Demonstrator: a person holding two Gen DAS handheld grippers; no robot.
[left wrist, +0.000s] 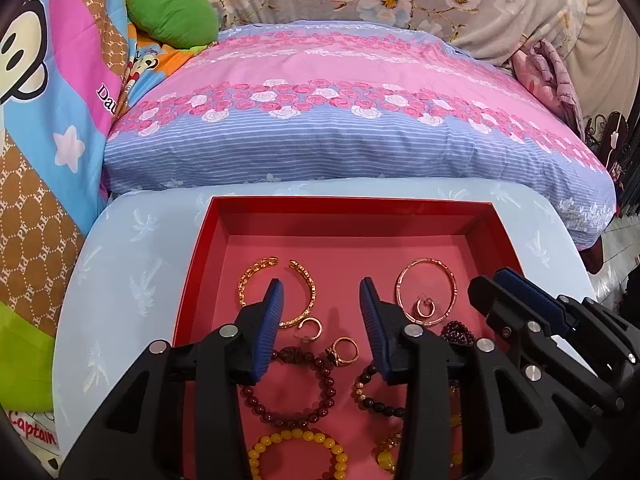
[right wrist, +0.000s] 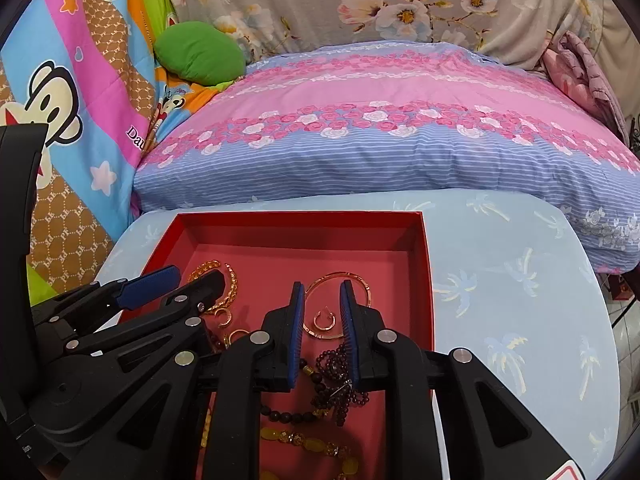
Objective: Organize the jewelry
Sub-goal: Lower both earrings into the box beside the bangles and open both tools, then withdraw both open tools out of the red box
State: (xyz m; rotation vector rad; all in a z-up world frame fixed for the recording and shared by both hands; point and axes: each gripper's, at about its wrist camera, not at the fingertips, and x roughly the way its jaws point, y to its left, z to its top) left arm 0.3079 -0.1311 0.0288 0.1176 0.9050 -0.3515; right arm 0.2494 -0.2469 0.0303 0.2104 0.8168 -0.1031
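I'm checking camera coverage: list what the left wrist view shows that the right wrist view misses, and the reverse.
Only the left wrist view shows the round yellow bead bracelet and the whole dark red bead bracelet. Only the right wrist view shows the amber oval-bead strand and the bare tablecloth right of the box. Both show the red box, the rose-gold bangle encircling a small hoop earring, and both open grippers.

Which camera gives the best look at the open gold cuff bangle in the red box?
The left wrist view: the gold cuff bangle shows nearly whole, only partly crossed by one finger. In the right wrist view the left gripper hides most of it.
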